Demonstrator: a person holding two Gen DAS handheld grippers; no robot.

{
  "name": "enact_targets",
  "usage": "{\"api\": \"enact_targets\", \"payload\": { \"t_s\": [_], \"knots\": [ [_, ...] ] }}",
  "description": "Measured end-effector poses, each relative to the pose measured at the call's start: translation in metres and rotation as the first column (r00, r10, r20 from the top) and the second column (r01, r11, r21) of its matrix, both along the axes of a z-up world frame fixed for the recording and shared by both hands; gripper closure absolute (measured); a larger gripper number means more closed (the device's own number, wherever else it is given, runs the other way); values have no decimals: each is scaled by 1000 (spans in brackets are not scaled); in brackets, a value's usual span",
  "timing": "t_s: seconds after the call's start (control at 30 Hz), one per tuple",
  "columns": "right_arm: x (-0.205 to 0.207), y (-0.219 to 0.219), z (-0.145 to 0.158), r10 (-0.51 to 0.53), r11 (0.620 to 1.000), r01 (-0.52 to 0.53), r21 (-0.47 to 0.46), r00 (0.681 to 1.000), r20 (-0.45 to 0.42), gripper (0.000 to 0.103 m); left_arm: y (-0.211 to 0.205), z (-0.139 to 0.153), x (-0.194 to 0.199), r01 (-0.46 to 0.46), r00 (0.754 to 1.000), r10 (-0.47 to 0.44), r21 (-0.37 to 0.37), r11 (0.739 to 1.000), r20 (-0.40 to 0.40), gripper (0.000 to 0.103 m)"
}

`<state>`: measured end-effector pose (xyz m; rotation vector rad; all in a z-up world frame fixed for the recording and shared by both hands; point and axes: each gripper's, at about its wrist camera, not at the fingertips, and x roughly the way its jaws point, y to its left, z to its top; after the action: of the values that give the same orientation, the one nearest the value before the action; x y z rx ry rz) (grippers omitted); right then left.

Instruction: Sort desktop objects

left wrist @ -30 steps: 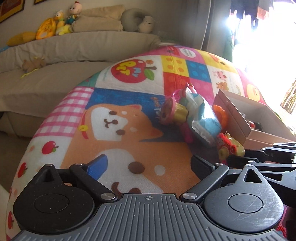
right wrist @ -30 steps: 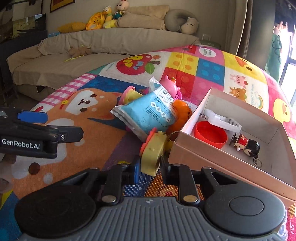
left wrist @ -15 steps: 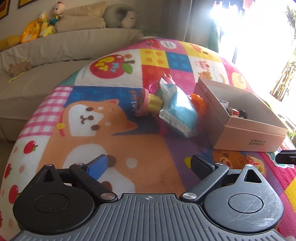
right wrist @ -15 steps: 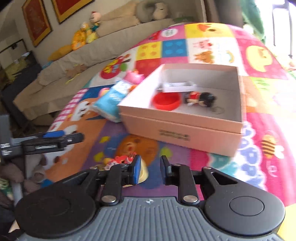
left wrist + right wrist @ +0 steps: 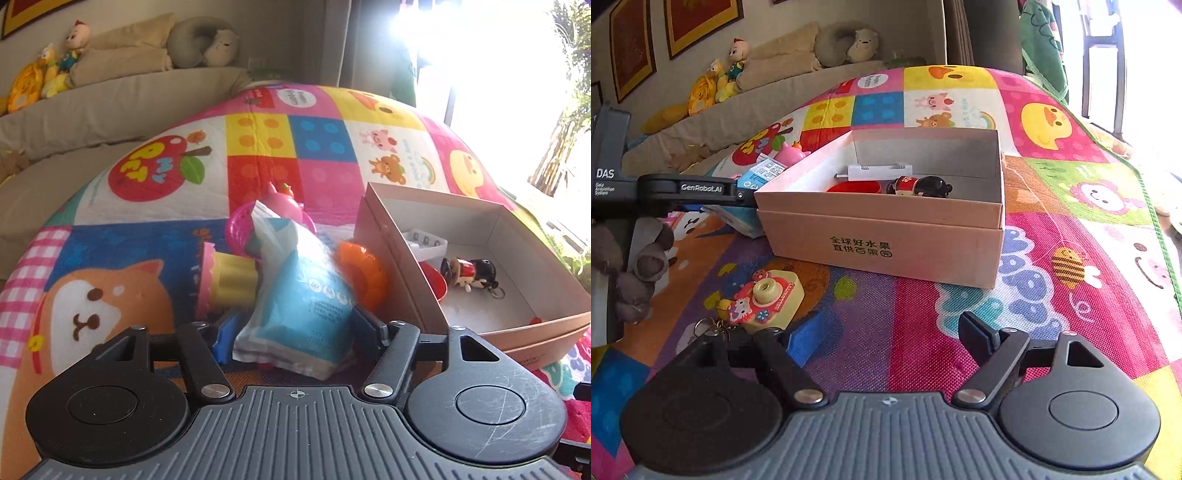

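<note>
A blue snack packet [image 5: 306, 291] lies on top of a toy pile on the colourful mat. My left gripper [image 5: 295, 328] is closing on it, and both pads press its sides. Under and around the packet are a yellow-and-pink cup toy [image 5: 229, 284], an orange toy [image 5: 364, 273] and a pink pig [image 5: 284, 206]. To the right stands the open cardboard box [image 5: 391, 258] with a red bowl [image 5: 437, 284], a small figure keychain [image 5: 469, 273] and a white piece [image 5: 424, 243]. My right gripper [image 5: 892, 332] is opening in front of the box [image 5: 886, 243] with nothing between its jaws. A yellow camera toy [image 5: 768, 299] lies just left of it.
A beige sofa [image 5: 110, 103] with plush toys runs along the back. A gloved hand [image 5: 646, 266] holds the left gripper at the far left of the right wrist view. The mat's green edge [image 5: 1156, 206] runs down the right by a bright window.
My left gripper moved forward to the toy pile and closed on the blue packet. My right gripper carried the yellow camera toy in front of the box, let it go and spread its jaws.
</note>
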<state>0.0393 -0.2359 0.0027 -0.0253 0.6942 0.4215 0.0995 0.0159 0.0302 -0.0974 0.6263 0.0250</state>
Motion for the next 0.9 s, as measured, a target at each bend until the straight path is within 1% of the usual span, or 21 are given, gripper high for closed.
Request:
{"api": "enact_targets", "payload": {
  "t_s": [0.03, 0.07, 0.1, 0.13, 0.2, 0.3, 0.33, 0.43, 0.47, 0.53, 0.57, 0.6, 0.63, 0.67, 0.7, 0.73, 0.77, 0.8, 0.83, 0.9],
  "knots": [
    [-1, 1, 0, 6, 1000, -6, -6, 1000, 5, 16, 1, 0, -2, 0, 1000, 0, -6, 1000, 1, 43],
    [-2, 1, 2, 10, 1000, -10, -5, 1000, 12, 13, 1, 1, -6, 2, 1000, -2, -6, 1000, 5, 49],
    [-3, 1, 2, 10, 1000, -10, -3, 1000, 19, 5, 2, 3, -12, 7, 1000, -6, -4, 1000, 10, 57],
    [-3, 1, 3, 8, 1000, -8, -1, 1000, 24, 3, 3, 5, -20, 11, 1000, -11, 0, 1000, 16, 60],
    [-3, 0, 3, 16, 1000, -16, 3, 1000, 18, 3, 5, 9, -40, 24, 999, -24, 9, 1000, 27, 68],
    [1, 2, 1, 23, 1000, -23, -4, 1000, -8, 2, 12, 13, -72, 20, 999, -22, 43, 999, 32, 70],
    [2, 3, 0, 27, 1000, -27, -5, 999, -16, 0, 17, 13, -81, 5, 999, -6, 56, 998, 31, 70],
    [4, 6, -2, 38, 999, -38, -16, 999, -38, 0, 33, 12, -103, -59, 998, 58, 70, 996, 19, 69],
    [5, 7, -3, 40, 999, -41, -19, 998, -45, 0, 40, 11, -108, -88, 996, 87, 67, 994, 11, 67],
    [6, 9, -5, 43, 999, -45, -26, 997, -56, 0, 54, 6, -117, -131, 991, 132, 29, 991, -27, 56],
    [6, 10, -5, 43, 998, -45, -33, 997, -57, 0, 58, 3, -120, -138, 989, 138, 1, 990, -47, 44],
    [6, 11, -5, 43, 998, -45, -40, 997, -59, 0, 59, 1, -123, -139, 989, 137, -23, 990, -63, 36],
    [6, 13, -6, 45, 997, -49, -53, 997, -63, 0, 60, -3, -127, -129, 989, 124, -48, 991, -81, 33],
    [6, 15, -6, 49, 996, -54, -69, 996, -69, 0, 57, -5, -129, -113, 990, 108, -62, 992, -90, 27],
    [6, 17, -6, 52, 995, -58, -83, 996, -73, 0, 53, -6, -131, -99, 991, 92, -67, 993, -93, 19],
    [6, 19, -6, 58, 992, -65, -106, 996, -74, 0, 46, -8, -134, -83, 993, 77, -68, 994, -93, 15],
    [6, 22, -6, 69, 988, -79, -131, 995, -77, 0, 42, -9, -135, -70, 994, 64, -69, 995, -93, 9],
    [7, 22, -5, 79, 986, -90, -138, 994, -82, 0, 38, -9, -136, -56, 994, 49, -74, 996, -94, 7],
    [8, 22, -4, 84, 986, -95, -138, 993, -87, 0, 34, -10, -136, -42, 995, 34, -83, 996, -98, 7],
    [8, 23, -1, 82, 987, -90, -135, 995, -63, 1, 29, -12, -136, -27, 994, 18, -85, 996, -107, 3]
  ]
}}
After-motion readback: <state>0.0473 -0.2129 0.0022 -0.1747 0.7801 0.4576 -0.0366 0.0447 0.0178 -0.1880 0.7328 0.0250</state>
